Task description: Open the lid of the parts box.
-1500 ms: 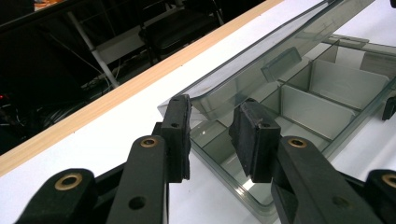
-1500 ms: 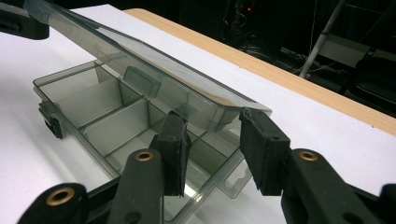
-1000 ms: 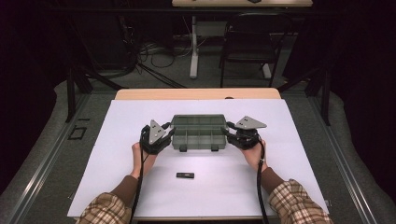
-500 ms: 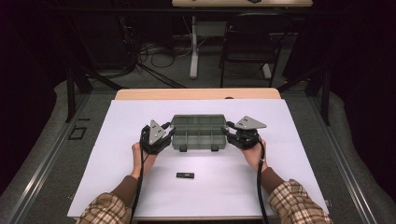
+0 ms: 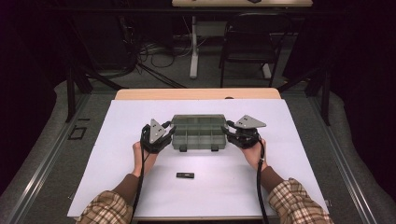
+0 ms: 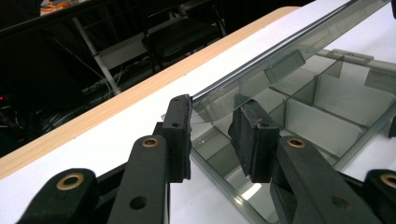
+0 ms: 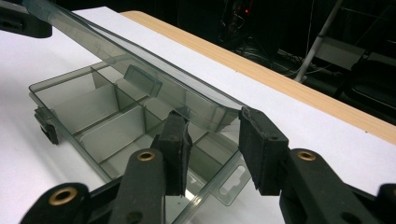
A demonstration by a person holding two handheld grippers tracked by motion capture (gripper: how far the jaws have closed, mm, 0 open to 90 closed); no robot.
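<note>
Up high: both forearms reach forward, left gripper and right gripper at ends of box, mid table. Left gripper view: jaws pinch lid corner, lid tilted up. Right gripper view: jaws pinch other lid corner.

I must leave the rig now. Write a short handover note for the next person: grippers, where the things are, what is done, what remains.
Left gripper: shut on the left corner of the box lid, holding it raised.
Right gripper: shut on the right corner of the same lid, also raised.
Things: the grey compartment box sits mid-table on the white sheet, its two front latches undone. A small black object lies on the sheet in front of the box, between the person's forearms.
Done: lid unlatched and partly lifted; the compartments look empty.
Left: probably swing the lid fully open, then deal with the black object.
</note>
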